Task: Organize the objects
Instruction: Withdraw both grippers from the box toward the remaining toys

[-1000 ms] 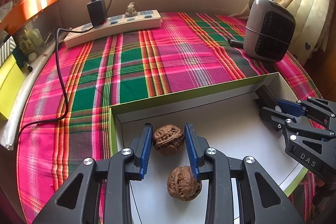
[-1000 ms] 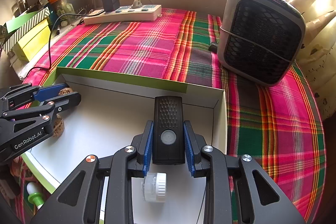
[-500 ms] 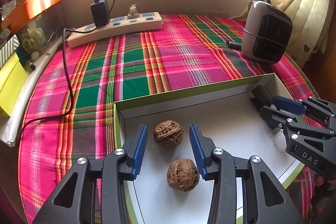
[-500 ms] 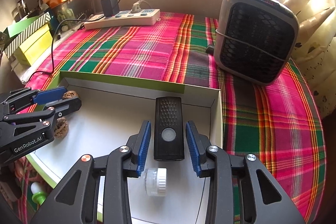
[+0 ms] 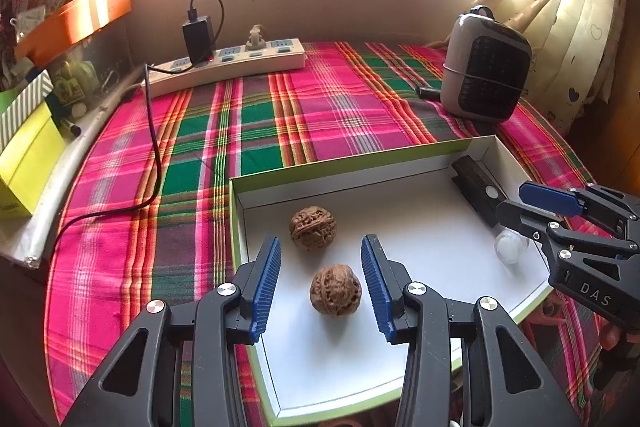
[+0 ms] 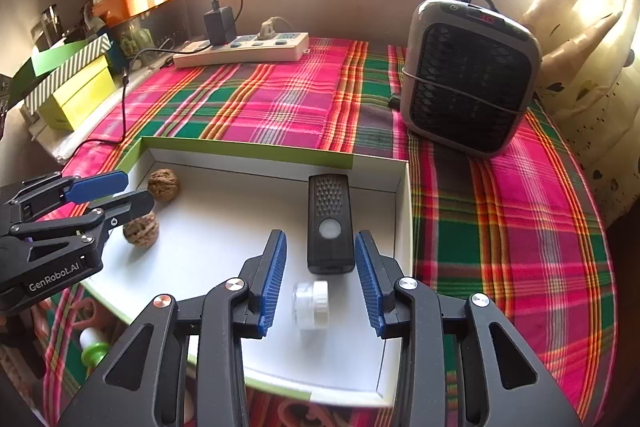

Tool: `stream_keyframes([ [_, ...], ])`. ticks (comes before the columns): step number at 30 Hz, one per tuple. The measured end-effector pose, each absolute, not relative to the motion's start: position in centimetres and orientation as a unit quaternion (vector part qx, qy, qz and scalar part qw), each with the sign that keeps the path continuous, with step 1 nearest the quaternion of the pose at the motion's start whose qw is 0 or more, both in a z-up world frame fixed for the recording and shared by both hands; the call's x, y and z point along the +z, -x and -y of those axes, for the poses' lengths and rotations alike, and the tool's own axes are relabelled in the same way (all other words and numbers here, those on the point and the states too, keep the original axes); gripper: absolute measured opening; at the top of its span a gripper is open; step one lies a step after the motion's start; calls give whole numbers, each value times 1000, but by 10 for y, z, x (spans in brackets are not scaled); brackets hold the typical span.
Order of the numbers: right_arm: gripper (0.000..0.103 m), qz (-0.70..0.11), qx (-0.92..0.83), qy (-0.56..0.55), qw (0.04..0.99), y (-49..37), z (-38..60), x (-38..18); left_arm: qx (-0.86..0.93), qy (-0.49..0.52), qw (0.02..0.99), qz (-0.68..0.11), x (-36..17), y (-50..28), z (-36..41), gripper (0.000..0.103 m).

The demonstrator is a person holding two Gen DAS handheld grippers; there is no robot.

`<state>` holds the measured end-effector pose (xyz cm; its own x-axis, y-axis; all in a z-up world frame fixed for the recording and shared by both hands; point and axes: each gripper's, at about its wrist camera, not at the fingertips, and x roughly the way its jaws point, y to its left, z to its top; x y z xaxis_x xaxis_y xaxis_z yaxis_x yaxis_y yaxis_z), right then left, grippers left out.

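Both jaws stand apart, holding nothing: the left gripper [image 5: 320, 281] over two brown walnuts [image 5: 335, 290], the right gripper [image 6: 320, 279], still widening, around the black remote [image 6: 329, 223] near the white box's wall [image 6: 402, 211].

text: "GenRobot.AI" | on: left gripper [image 6: 116, 193] || text: "DAS" | on: right gripper [image 5: 528, 203]

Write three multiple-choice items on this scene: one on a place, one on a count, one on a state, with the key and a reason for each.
1. Where does the black remote lie?
A. on the plaid cloth
B. in the white box
C. on the power strip

2. How many walnuts are in the box?
A. one
B. two
C. four

3. What is the left hand-held gripper doing?
A. clamping a walnut
B. lifting the box
C. open, touching nothing

Key: B, it rests on the box floor near the right wall. B, a far walnut and a near walnut. C, a clear gap shows beside each pad.
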<state>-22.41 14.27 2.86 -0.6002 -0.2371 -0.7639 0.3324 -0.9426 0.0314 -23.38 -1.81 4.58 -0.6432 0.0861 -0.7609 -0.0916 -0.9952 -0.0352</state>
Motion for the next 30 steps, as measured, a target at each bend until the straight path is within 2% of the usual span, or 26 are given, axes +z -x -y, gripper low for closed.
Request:
stream_keyframes([
  [17, 38, -39, -905, -393, 158, 177, -162, 40, 919, 391, 45, 14, 62, 181, 26, 41],
  [30, 39, -25, -909, -382, 165, 143, -182, 35, 921, 386, 32, 30, 55, 139, 44, 41],
])
